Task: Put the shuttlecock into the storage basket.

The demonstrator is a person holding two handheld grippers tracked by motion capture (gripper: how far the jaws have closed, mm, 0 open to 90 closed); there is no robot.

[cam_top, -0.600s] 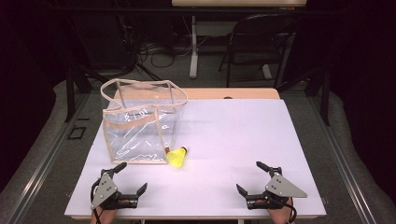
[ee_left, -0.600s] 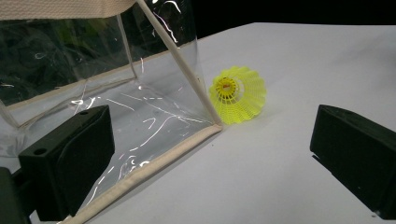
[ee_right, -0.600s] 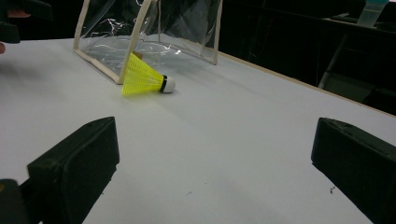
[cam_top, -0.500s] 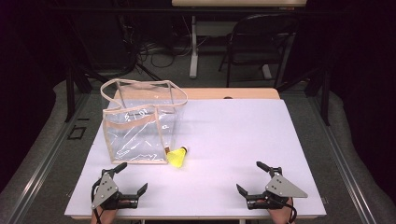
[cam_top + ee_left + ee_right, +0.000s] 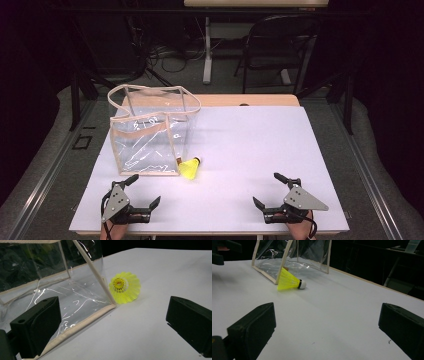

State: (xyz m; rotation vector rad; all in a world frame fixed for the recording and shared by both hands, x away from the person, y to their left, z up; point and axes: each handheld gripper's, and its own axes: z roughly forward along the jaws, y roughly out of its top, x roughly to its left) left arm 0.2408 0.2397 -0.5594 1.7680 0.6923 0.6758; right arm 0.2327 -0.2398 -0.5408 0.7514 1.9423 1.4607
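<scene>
A yellow shuttlecock [image 5: 190,168] lies on its side on the white table [image 5: 250,145], touching the front right corner of a clear plastic bag [image 5: 150,135] with beige trim. The bag stands upright and open at the table's left. My left gripper [image 5: 145,190] rests open near the front edge, just in front of the bag. In the left gripper view the shuttlecock [image 5: 125,287] lies ahead between the wide jaws, its skirt facing me, beside the bag [image 5: 50,285]. My right gripper [image 5: 266,189] is open at the front right; its view shows the shuttlecock [image 5: 289,280] far ahead on the left, against the bag [image 5: 294,255].
A wooden strip [image 5: 240,100] edges the table's far side. Beyond it stand a black chair [image 5: 280,45] and a desk leg among cables on the dark floor. The table's middle and right are bare white surface.
</scene>
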